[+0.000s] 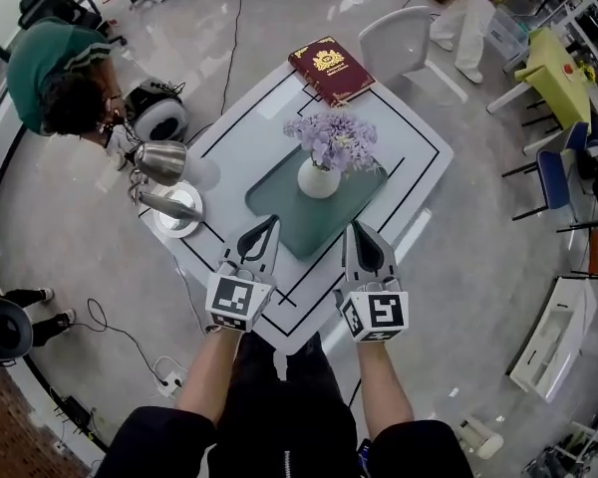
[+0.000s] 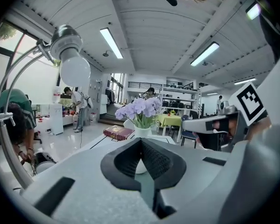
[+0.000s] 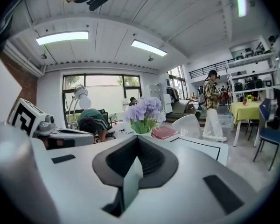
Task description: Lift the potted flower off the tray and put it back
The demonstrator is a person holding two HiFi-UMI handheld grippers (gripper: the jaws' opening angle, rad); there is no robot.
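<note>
Found potted flower [image 1: 319,167] upright on tray [image 1: 279,205] at mid-table, with book [image 1: 331,68] at its 12 o'clock and lamp [image 1: 161,160] at its 9 o'clock. Observed left gripper [image 1: 271,222] at the pot's 7 o'clock and right gripper [image 1: 351,227] at its 5 o'clock, both apart from it. Confirmed jaws pressed together on each, with nothing between. Judged the flanking stance suited to a two-sided lift. Requires opening both before any grasp.

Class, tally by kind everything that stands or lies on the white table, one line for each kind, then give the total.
Potted flower: 1
Tray: 1
Book: 1
Desk lamp: 1
Total: 4
</note>
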